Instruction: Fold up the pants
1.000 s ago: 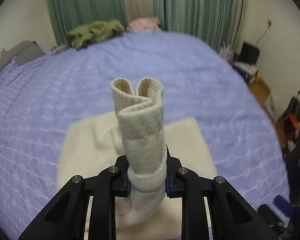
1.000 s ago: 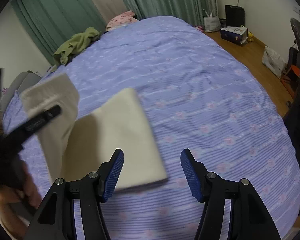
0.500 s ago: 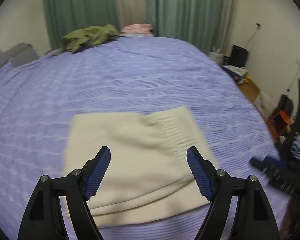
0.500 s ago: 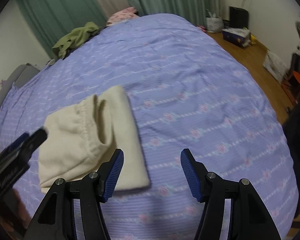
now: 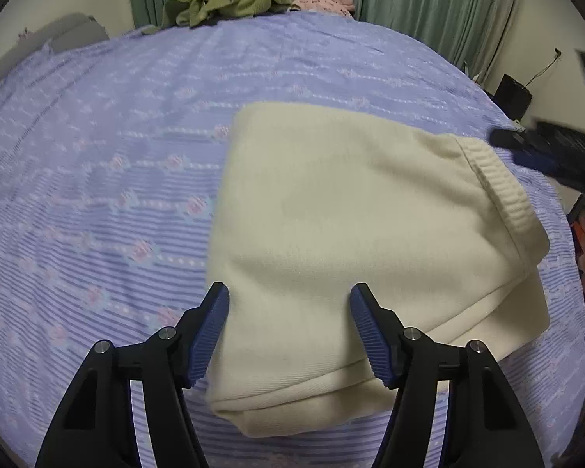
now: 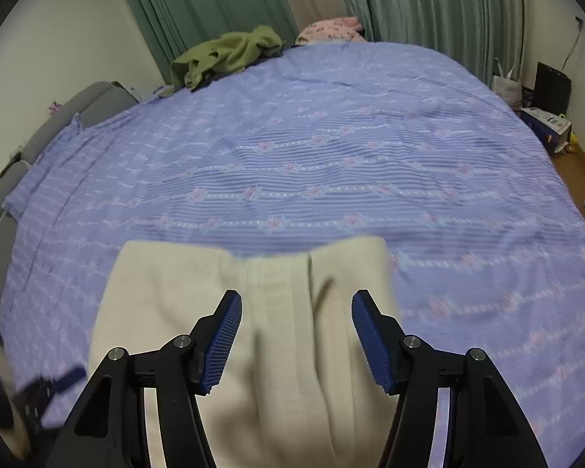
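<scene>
Jaws spread above folded pants [image 5: 355,234]

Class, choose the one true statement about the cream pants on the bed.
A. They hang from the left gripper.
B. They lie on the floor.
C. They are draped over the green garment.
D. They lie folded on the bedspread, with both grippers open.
D: the cream pants lie folded flat on the purple bedspread, while the left gripper and the right gripper are both open and hold nothing.

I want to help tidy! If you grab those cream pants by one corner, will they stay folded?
Probably not. The pants look like soft, thick knit lying in loose layers on the bedspread, so a lifted corner would likely droop and the fold fall open. They seem floppy, not stiff. Pushed, they'd probably bunch up rather than slide. Both grippers, left and right, are open.
</scene>
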Motion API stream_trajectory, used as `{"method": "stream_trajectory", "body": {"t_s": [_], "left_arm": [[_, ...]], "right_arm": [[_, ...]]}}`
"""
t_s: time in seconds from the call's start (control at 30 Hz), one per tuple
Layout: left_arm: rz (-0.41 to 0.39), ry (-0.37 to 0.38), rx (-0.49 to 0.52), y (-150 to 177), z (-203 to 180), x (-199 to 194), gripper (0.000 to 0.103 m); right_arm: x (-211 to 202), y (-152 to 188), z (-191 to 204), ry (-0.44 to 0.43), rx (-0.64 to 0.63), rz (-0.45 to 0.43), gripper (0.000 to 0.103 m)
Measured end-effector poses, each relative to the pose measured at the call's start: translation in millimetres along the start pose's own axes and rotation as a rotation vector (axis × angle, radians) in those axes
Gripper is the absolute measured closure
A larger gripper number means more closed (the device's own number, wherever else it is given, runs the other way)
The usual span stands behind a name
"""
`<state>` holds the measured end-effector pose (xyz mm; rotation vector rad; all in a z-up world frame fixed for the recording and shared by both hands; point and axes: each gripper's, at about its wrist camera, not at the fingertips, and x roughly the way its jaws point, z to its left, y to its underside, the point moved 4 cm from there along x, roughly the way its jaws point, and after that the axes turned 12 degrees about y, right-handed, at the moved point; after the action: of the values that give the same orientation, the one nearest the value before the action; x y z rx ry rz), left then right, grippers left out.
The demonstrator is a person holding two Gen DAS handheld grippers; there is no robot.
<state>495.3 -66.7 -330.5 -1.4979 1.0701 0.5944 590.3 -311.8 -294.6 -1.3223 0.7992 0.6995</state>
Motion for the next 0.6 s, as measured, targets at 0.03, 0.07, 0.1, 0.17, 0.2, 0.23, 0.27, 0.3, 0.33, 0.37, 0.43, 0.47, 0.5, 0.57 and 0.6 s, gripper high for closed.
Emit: {"method": "stream_trajectory", "body": {"t_s": [0.03,0.07,0.1,0.17,0.2,0.23,0.27,0.3,0.33,0.37,0.43,0.47,0.5,0.57,0.6], "left_arm": [[0.002,-0.003,0.000,1.7,0.6,3.4,0.039],[0.007,-0.005,0.000,3.4,1.1,5.7,0.039],[0.014,-0.007,0.002,5.8,0.8,8.9,0.039],[0.020,-0.021,0.016,8.4,-1.7,12.0,0.041],[0.022,-0.027,0.023,10.1,-3.3,12.6,0.041],[0.025,-0.033,0.031,10.6,-5.3,13.8,0.041],[0.026,-0.036,0.036,11.7,-4.9,13.2,0.041],[0.028,-0.039,0.046,12.9,-6.8,11.9,0.041],[0.028,-0.038,0.048,13.3,-5.2,11.7,0.041],[0.028,-0.037,0.048,12.8,-5.0,11.8,0.041],[0.027,-0.028,0.039,12.3,-5.6,10.6,0.041],[0.028,-0.033,0.036,12.1,-6.2,9.8,0.041],[0.030,-0.035,0.034,11.9,-6.3,10.4,0.041],[0.033,-0.038,0.036,11.1,-6.3,12.0,0.041],[0.034,-0.040,0.037,10.8,-6.6,11.9,0.041]], "right_arm": [[7.5,-3.6,2.1,0.000,0.009,0.014,0.043],[19.1,-6.7,3.8,-0.002,0.024,0.041,0.043],[27.0,-7.4,4.1,-0.002,0.035,0.065,0.045],[40.5,-7.4,6.2,-0.013,0.047,0.105,0.053],[45.7,-5.4,7.6,-0.010,0.047,0.126,0.059],[47.1,-2.7,7.5,0.011,0.046,0.134,0.064],[44.2,-0.7,6.6,0.028,0.041,0.121,0.081],[36.8,-0.2,4.5,0.046,0.034,0.098,0.088],[27.4,-0.3,2.0,0.036,0.041,0.077,0.089],[14.5,-0.3,-0.8,0.015,0.058,0.047,0.092],[-3.5,-2.5,-6.2,0.031,0.069,-0.011,0.098],[-14.7,-3.3,-11.6,0.068,0.078,-0.052,0.103],[-20.7,-4.8,-16.2,0.125,0.081,-0.087,0.102],[-17.3,-5.7,-32.4,0.190,0.095,-0.084,0.102],[-12.5,-3.7,-37.7,0.151,0.121,-0.050,0.102]]}}
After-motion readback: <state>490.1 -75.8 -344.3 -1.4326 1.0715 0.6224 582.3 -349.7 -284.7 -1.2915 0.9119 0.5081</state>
